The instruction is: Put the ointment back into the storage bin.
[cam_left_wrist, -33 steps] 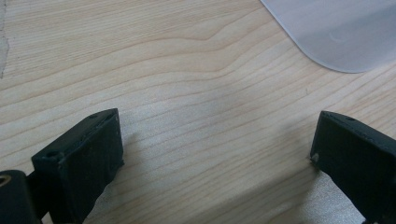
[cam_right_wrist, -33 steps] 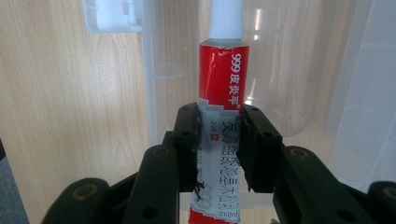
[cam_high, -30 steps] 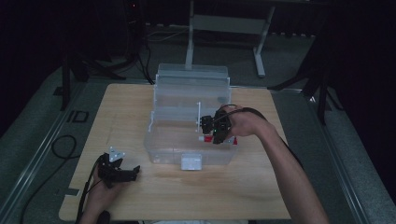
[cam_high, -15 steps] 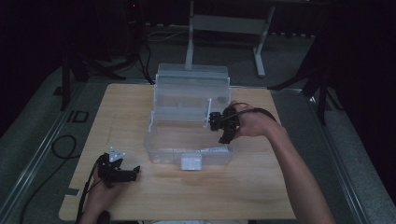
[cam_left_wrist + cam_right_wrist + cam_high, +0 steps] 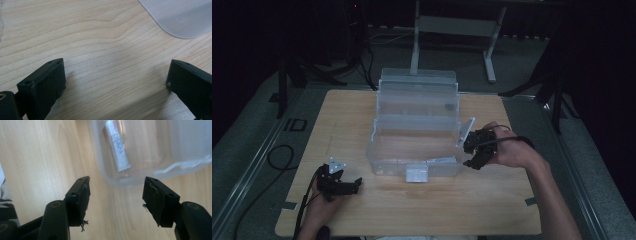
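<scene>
One tube lies inside the clear box, high view; right claw just beside the box's right wall, jaws just opened, empty. Right gripper view: tube ahead, beyond the jaws. Left claw wide over bare table.

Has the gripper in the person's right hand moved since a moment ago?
Yes. The right gripper has come out from above the clear box to the table beside its right wall, jaws just opening, nothing between them.
</scene>
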